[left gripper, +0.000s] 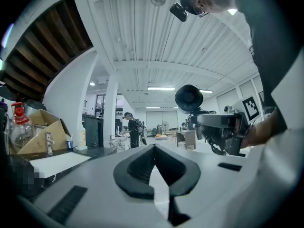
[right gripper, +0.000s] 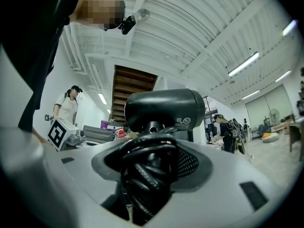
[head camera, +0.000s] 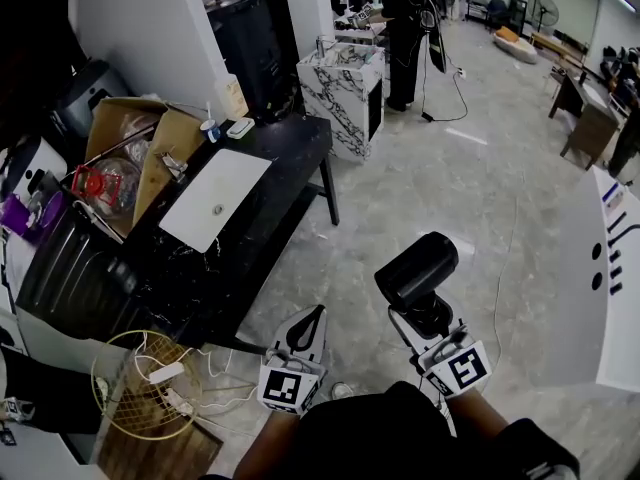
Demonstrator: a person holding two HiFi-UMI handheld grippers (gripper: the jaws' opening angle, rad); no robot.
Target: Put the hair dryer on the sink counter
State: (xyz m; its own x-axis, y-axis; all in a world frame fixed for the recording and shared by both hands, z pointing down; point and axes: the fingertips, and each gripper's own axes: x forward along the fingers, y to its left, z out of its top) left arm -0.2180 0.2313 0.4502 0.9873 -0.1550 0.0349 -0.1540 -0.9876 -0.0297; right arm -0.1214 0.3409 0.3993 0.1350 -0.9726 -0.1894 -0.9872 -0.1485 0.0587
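One hair dryer (head camera: 417, 271) clamped in R gripper (head camera: 427, 315), barrel crosswise, L gripper (head camera: 316, 320) closed

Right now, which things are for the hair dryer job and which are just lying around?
For the job: hair dryer, gripped in the right tongs; counter; sink.
Just lying about: box; basket; cup. The left tongs are shut and empty.

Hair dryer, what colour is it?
The hair dryer is black all over. The right gripper view shows it best.
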